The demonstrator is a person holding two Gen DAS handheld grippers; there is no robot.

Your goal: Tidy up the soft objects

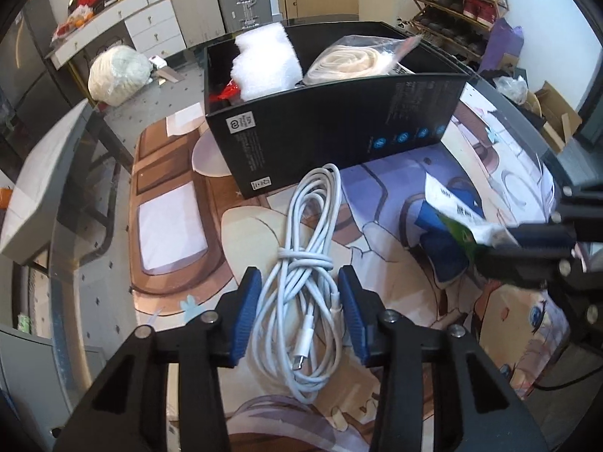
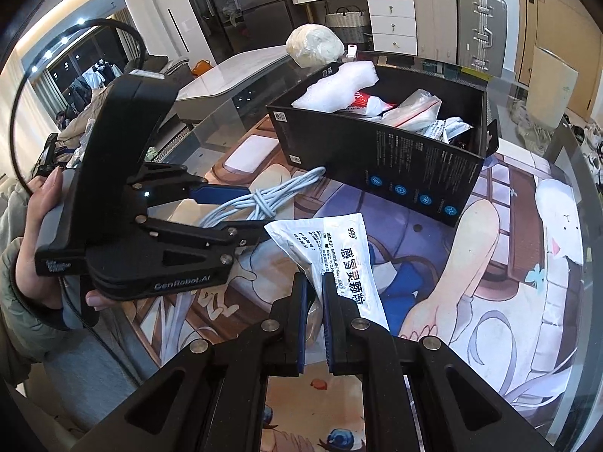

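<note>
A coiled white cable (image 1: 301,263) lies on the printed mat in front of a black box (image 1: 331,132). My left gripper (image 1: 299,278) is open, its blue pads on either side of the cable bundle. The cable (image 2: 260,199) and left gripper (image 2: 241,207) also show in the right wrist view. My right gripper (image 2: 314,282) is shut on a white medicine sachet (image 2: 331,248), held above the mat; it appears in the left wrist view (image 1: 452,211) too. The box (image 2: 395,165) holds white foam (image 2: 339,86), a bagged cream cloth (image 1: 350,60) and other packets.
The printed mat (image 1: 377,207) covers a glass table. A white bundle (image 1: 117,71) sits beyond the box. Drawers, suitcases and a shoe rack (image 1: 459,0) stand further off. A person's hand (image 2: 41,196) holds the left gripper.
</note>
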